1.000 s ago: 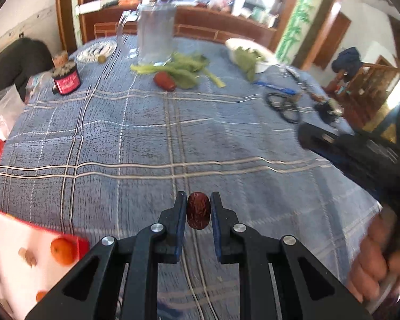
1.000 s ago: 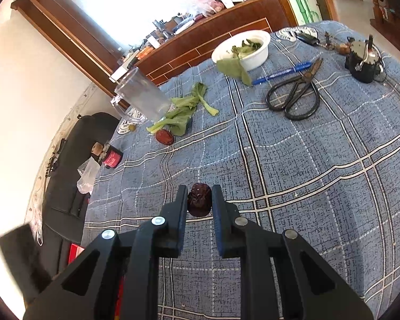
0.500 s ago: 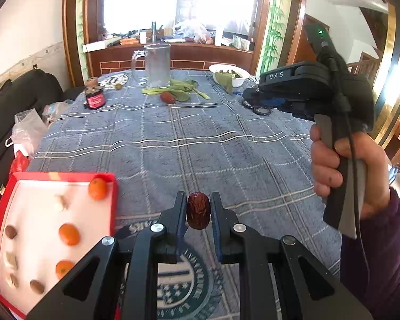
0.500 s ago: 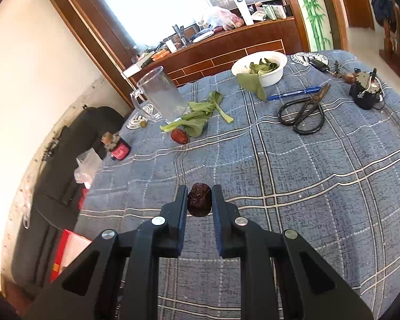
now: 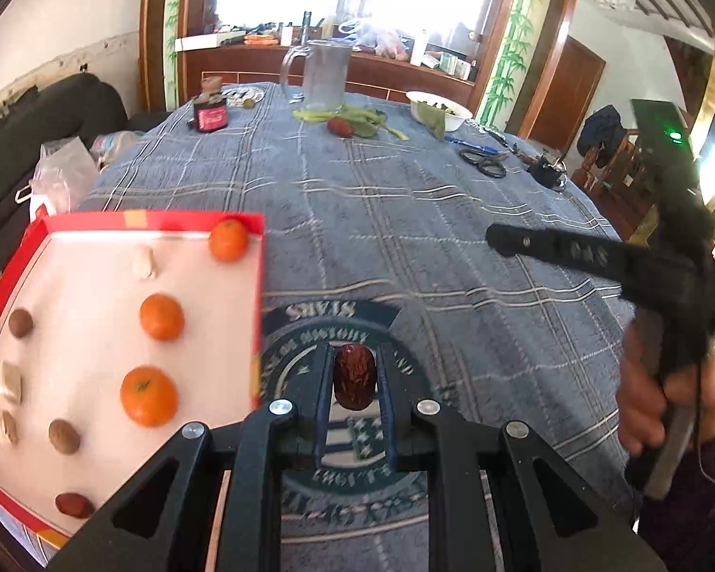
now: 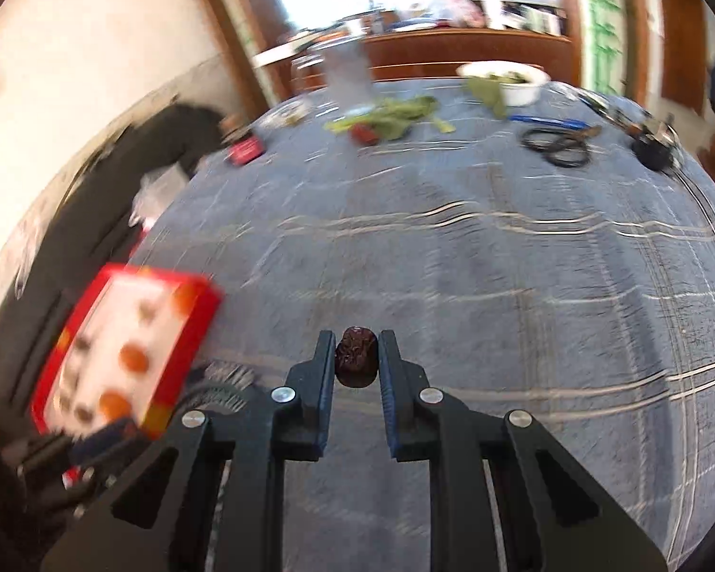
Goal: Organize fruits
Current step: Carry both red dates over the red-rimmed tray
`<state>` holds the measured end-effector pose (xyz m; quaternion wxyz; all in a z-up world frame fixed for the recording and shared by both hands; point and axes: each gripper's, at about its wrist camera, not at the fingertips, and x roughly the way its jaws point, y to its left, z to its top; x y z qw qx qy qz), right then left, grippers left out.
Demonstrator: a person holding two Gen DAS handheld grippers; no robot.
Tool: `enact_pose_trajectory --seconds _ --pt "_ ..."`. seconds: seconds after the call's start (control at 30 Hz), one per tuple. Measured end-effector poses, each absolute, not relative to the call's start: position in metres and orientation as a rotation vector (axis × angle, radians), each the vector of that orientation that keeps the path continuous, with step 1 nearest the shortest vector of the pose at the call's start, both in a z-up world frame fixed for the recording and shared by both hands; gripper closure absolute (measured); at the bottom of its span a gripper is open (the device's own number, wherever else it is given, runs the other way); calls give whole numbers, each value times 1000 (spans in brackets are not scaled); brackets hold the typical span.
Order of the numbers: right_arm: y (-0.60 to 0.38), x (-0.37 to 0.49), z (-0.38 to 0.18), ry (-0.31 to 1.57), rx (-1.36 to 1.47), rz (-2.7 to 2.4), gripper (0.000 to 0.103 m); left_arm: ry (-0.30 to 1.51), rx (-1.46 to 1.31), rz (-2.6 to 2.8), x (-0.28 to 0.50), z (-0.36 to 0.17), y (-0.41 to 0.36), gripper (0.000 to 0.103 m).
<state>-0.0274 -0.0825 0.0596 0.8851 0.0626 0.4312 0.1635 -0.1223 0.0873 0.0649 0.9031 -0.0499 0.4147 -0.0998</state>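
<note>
In the left wrist view, the left gripper (image 5: 352, 379) is clenched on a wrinkled, dark red date (image 5: 354, 375), held above a round printed emblem on the blue plaid tablecloth (image 5: 405, 219), just right of the red-rimmed tray (image 5: 260, 286). The tray's smooth white floor already carries three glossy oranges (image 5: 161, 315), two brown nuts, pale lumpy pieces and one more date at its near edge, so the sorting looks well under way; this date is not yet set down, and another red fruit (image 5: 341, 127) lies far off among green leaves. At the right, a hand (image 5: 643, 400) grips the handle of the other tool. In the right wrist view, blurred by motion, the right gripper (image 6: 356, 357) pinches a darker, shrivelled date (image 6: 355, 356) over bare cloth, with the tray (image 6: 200, 319) to the near left, well apart. Judging by this, both dates remain to be placed.
</note>
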Motion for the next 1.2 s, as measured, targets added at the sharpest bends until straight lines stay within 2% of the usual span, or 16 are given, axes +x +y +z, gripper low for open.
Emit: enact_pose_trajectory --seconds 0.27,0.57,0.9,1.2 --pt "5 -68 78 864 10 520 83 776 -142 -88 -157 78 150 86" --pt "85 -93 75 898 -59 661 83 716 -172 128 -190 83 233 86" --pt "137 -98 63 946 -72 754 83 745 -186 169 -190 72 262 86" --pt "172 -62 59 981 -52 779 83 764 -148 213 -161 69 276 86"
